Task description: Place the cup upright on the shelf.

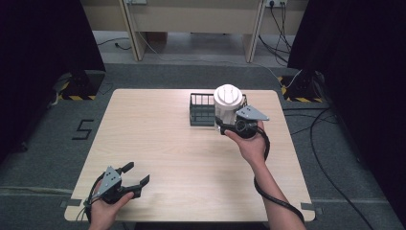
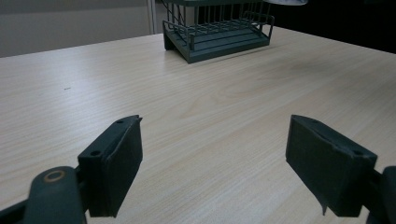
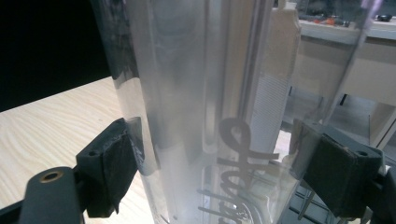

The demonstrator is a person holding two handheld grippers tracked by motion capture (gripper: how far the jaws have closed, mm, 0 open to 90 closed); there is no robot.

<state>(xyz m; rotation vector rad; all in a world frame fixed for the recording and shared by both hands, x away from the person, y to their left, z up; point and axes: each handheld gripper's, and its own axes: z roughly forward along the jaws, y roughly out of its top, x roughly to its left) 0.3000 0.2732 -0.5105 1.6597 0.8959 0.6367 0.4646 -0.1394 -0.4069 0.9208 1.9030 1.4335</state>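
Note:
A clear plastic jug with a white lid is held upright at the right end of a dark wire basket at the back middle of the table. My right gripper is shut on the jug's lower body. In the right gripper view the jug stands between both pads, with grey lettering on its wall. My left gripper rests open near the front left corner with nothing between its jaws. In the left gripper view the gripper faces the basket across bare wood.
The light wooden table is bare apart from the basket. Black curtains hang on both sides. Cables run over the grey floor at right. A "5" mark lies on the floor at left. Wooden furniture legs stand behind.

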